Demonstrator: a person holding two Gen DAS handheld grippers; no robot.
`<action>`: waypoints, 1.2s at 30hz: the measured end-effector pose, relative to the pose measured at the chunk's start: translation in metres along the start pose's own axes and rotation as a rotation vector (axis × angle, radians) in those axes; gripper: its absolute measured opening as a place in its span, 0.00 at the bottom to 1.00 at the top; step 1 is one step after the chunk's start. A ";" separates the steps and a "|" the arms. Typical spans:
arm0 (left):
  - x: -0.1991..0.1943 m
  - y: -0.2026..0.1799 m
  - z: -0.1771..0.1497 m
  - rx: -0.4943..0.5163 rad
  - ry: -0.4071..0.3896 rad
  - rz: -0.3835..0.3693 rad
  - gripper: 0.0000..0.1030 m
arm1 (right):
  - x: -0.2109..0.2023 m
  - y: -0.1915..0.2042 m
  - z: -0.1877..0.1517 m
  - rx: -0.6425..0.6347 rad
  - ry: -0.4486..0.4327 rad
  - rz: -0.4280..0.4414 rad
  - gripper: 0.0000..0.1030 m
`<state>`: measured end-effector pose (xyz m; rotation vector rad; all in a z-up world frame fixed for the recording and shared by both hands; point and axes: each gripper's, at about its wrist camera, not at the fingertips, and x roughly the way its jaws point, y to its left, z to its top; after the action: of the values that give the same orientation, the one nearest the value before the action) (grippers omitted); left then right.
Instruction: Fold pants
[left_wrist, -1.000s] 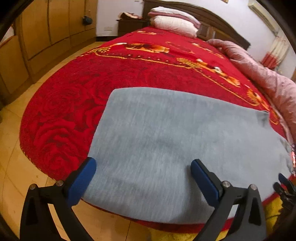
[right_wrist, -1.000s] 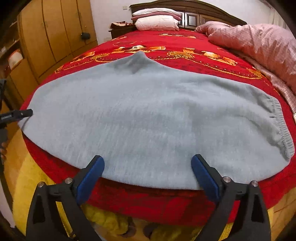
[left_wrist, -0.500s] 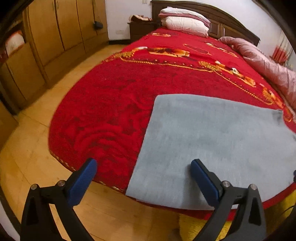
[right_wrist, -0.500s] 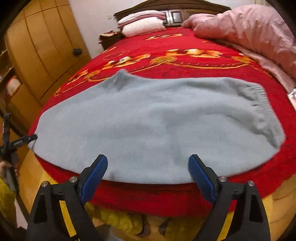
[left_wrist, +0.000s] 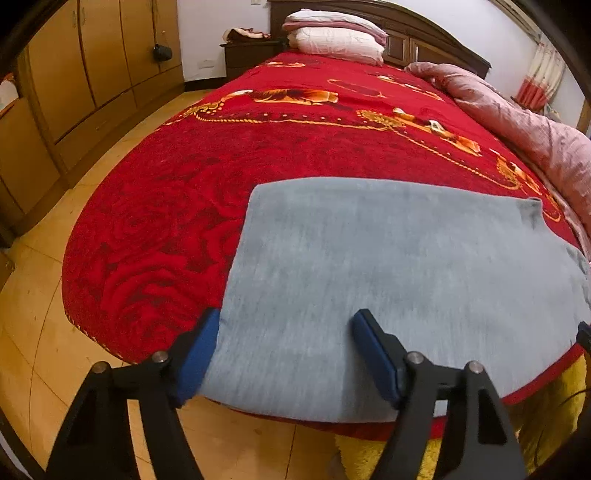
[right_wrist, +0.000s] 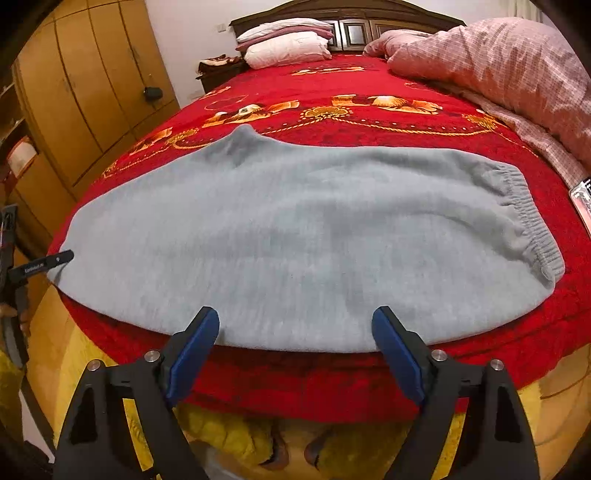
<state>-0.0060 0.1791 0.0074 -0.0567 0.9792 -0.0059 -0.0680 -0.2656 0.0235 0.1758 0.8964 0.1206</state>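
Right wrist view: grey pants (right_wrist: 295, 236), already doubled leg on leg, lie across the red bed (right_wrist: 369, 118) awaiting further folds as both claws, the left gripper (left_wrist: 284, 354) and right gripper (right_wrist: 295, 339), close gradually, nothing yet pinched.

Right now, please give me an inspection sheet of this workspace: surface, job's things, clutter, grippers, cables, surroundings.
Surface: red blanket with gold pattern covers the bed; yellow cloth hangs below its near edge.
Job's things: grey pants lie flat across the near end, elastic waistband on the right side, already doubled leg on leg.
Clutter: pink quilt bunched along the right side; stacked pillows at the headboard; a flat object at the right edge, unclear.
Grippers: left gripper closing, its jaws straddling the pants' near left corner, not yet pinching; right gripper closing, jaws at the near hem, nothing pinched.
Cables: nothing seen.
Surroundings: wooden wardrobe, nightstand, tiled floor.
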 end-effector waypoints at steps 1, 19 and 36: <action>0.000 0.001 0.000 -0.007 -0.006 -0.001 0.73 | 0.000 0.001 -0.001 -0.002 0.000 0.000 0.85; -0.015 -0.001 0.007 -0.087 -0.064 -0.078 0.12 | -0.010 0.002 -0.006 0.000 -0.025 0.032 0.81; -0.103 -0.060 0.029 -0.083 -0.170 -0.366 0.12 | -0.025 -0.003 -0.005 0.002 -0.069 0.045 0.79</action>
<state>-0.0387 0.1239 0.1123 -0.3076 0.7877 -0.2922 -0.0871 -0.2727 0.0392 0.2009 0.8245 0.1549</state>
